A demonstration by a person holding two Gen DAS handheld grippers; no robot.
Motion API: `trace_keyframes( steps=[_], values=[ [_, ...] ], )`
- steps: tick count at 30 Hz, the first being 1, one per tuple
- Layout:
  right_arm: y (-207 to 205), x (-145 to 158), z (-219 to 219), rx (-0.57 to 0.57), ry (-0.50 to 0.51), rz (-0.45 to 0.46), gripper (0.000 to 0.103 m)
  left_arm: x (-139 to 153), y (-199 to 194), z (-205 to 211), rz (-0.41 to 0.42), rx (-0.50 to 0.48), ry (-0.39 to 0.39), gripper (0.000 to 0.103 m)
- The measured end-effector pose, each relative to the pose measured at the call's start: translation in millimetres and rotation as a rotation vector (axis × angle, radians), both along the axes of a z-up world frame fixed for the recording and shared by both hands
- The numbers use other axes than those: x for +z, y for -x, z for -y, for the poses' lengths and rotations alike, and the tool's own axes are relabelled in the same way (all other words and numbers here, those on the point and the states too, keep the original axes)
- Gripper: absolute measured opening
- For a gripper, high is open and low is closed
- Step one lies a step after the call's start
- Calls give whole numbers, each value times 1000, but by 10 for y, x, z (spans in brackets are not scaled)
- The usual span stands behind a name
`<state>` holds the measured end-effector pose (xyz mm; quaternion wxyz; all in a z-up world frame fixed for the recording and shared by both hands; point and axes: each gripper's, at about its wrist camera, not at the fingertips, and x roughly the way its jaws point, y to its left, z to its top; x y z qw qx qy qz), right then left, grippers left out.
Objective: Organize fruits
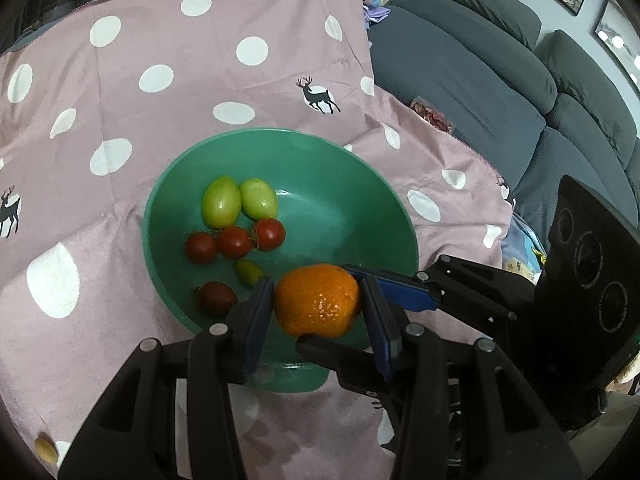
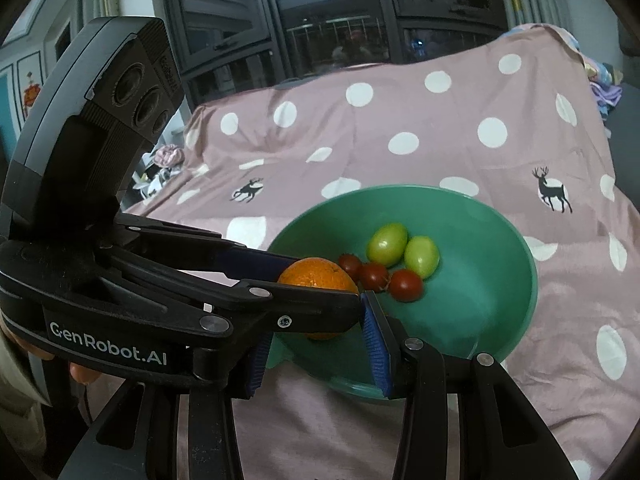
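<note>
Orange [image 1: 318, 300] sits at the lower centre of the left wrist view, clamped between the two blue pads of the left gripper [image 1: 318, 304], whose black fingers rise from the bottom edge; the fruit hangs over the near rim of a green bowl [image 1: 360, 184]. From the right side of the frame the right gripper [image 1: 356, 304] reaches in, one blue-padded finger lying against the orange's upper right and a black finger passing under it, so both tools appear closed on the same fruit. Inside the bowl, left of centre, lie two green tomatoes [image 1: 240, 202], below them three red cherry tomatoes [image 1: 235, 242] in a row, then a small green tomato [image 1: 249, 272] and a dark red tomato [image 1: 216, 298] near the rim. The bowl rests on a pink polka-dot cloth [image 1: 180, 92] printed with deer, and a grey sofa [image 1: 500, 80] fills the upper right. In the right wrist view the left gripper [image 2: 320, 280] crosses from the left, its black finger lying over the orange [image 2: 316, 276] at centre. The right gripper [image 2: 316, 336] comes up from the bottom edge, blue pads either side of the fruit's lower half, though the contact is partly hidden. The green bowl [image 2: 480, 320] holds the green tomatoes [image 2: 402, 250] and the red ones [image 2: 380, 278] to the orange's right, on the pink cloth [image 2: 400, 120], with dark windows [image 2: 320, 20] across the top.
</note>
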<state>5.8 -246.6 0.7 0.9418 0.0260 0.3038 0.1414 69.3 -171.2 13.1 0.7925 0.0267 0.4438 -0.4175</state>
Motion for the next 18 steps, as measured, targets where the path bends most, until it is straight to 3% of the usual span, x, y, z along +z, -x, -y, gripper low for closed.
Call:
trace_keyframes(
  steps=[6, 8, 10, 14, 16, 18],
  values=[
    [-26, -49, 16, -18, -11, -20, 44, -63, -38, 0, -15, 15, -4, 49],
    [-14, -46, 16, -18, -14, -21, 44, -73, -40, -17, -17, 23, -3, 55],
    [-1, -42, 14, -18, -16, -25, 45, -87, -36, -39, -15, 37, -7, 68],
    [50, -23, 38, -32, -23, -20, 47, -55, -3, -146, -13, 58, 19, 76],
    [102, 2, 64, -43, -35, -12, 47, 3, 42, -211, 2, 71, 31, 90],
    [146, 23, 77, -50, -45, -7, 48, 71, 91, -320, 20, 102, 39, 97]
  ],
)
